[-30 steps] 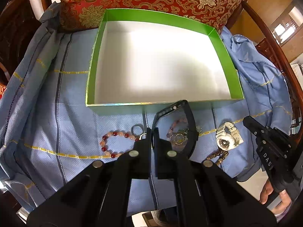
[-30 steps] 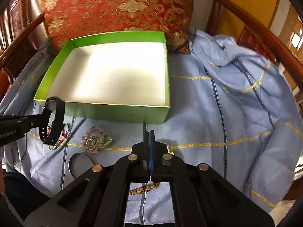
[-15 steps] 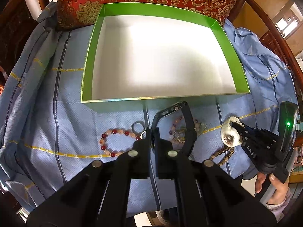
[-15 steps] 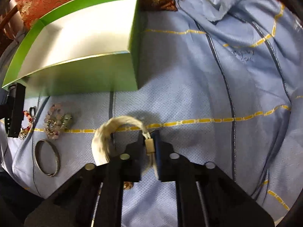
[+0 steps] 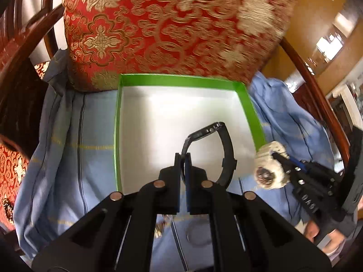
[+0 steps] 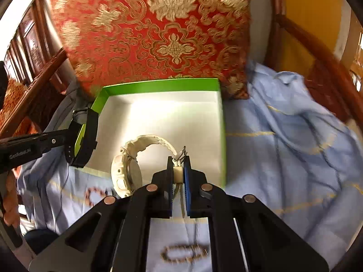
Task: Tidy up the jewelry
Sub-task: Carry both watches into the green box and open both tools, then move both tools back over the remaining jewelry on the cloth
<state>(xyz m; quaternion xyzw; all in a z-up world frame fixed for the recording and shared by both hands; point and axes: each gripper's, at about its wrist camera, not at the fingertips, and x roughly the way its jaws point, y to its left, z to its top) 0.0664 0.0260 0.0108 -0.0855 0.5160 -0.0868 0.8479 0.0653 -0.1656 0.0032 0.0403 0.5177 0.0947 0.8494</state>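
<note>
The left wrist view looks forward and down along its fingers from near the seat's front edge, close over the green box, facing the red cushion. The right wrist view faces the same way from just to the right; both share the box and cushion

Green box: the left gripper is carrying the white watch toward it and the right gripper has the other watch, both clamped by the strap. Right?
Not quite: the watches are swapped. The left wrist view shows the left gripper shut on the black watch by its strap. The right wrist view shows the right gripper clamping the white watch by its strap. Both are held over the green box.
</note>
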